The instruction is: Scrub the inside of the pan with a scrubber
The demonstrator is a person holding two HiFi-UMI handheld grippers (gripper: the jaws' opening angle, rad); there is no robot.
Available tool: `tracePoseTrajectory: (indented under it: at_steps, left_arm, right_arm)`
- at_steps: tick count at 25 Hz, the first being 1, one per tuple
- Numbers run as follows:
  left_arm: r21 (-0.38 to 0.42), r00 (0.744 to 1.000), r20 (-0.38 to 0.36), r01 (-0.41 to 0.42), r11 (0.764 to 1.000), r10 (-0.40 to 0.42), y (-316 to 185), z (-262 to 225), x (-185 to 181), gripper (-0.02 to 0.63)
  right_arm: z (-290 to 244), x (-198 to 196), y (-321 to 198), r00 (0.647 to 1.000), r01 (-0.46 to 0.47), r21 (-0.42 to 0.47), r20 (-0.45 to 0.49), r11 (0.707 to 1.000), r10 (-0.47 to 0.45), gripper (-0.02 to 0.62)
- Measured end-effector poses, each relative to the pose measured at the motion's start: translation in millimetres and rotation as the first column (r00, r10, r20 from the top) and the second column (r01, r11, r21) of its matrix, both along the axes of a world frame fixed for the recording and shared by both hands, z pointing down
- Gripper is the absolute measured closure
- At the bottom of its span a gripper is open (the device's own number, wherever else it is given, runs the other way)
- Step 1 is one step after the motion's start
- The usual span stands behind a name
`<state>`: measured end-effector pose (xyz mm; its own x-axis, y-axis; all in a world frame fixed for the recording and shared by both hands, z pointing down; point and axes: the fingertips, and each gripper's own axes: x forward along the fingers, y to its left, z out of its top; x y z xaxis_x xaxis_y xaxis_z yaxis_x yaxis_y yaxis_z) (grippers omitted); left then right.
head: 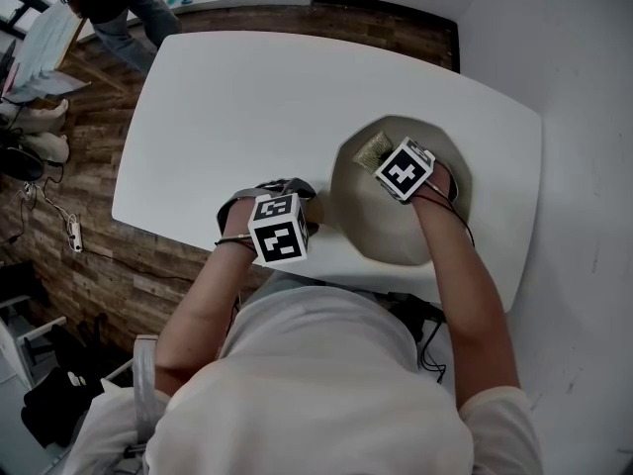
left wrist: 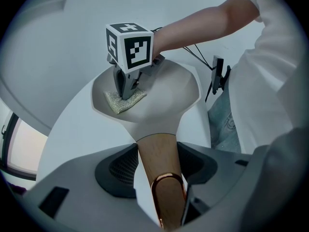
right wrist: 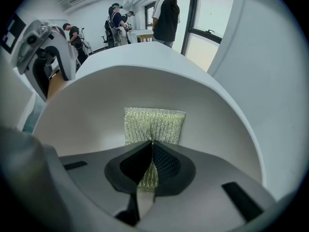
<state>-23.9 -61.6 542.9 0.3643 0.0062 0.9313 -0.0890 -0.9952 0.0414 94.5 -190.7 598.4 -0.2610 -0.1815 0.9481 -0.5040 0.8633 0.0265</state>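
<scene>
Nearest the person, the left gripper [left wrist: 159, 164] is closed on the pan's wooden handle [left wrist: 155, 149]. The handle fills the space between both pads, and its copper-coloured hanging loop [left wrist: 166, 190] lies at the end closest to the camera. The pan [head: 396, 240] stands upright on the white table [head: 227, 117], toward the table's right side in the head view. Its long axis runs across that view, with the handle pointing left toward the left gripper and the bowl to the right. The pan is cream inside and out, matt, with a rounded, slightly squared rim that comes to soft corners; the interior shows no visible marks. Inside the bowl, the right gripper [right wrist: 152, 146] points steeply down with its jaws pinched together on a scrubber [right wrist: 154, 124], which is creased at the grip. The scrubber is a rectangular pad of glittering yellow-green mesh. It lies against the pan's inner wall on the far side from the person. Beyond the table, the head view shows a wood-pattern floor [head: 59, 255] and a standing person [head: 119, 8]. The right gripper view shows several people [right wrist: 166, 13] by the windows.
</scene>
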Motion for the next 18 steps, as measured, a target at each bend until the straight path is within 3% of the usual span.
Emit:
tracePoseTrajectory:
  at_steps: [18]
  left_arm:
    - [-0.014,0.999,0.042,0.011,1.0,-0.011,-0.8,10.2,-10.8,0.354]
  right_arm:
    - [1.0,-49.5,54.5,0.981,0.157,-0.131,0.133,0.979,-0.139,0.572]
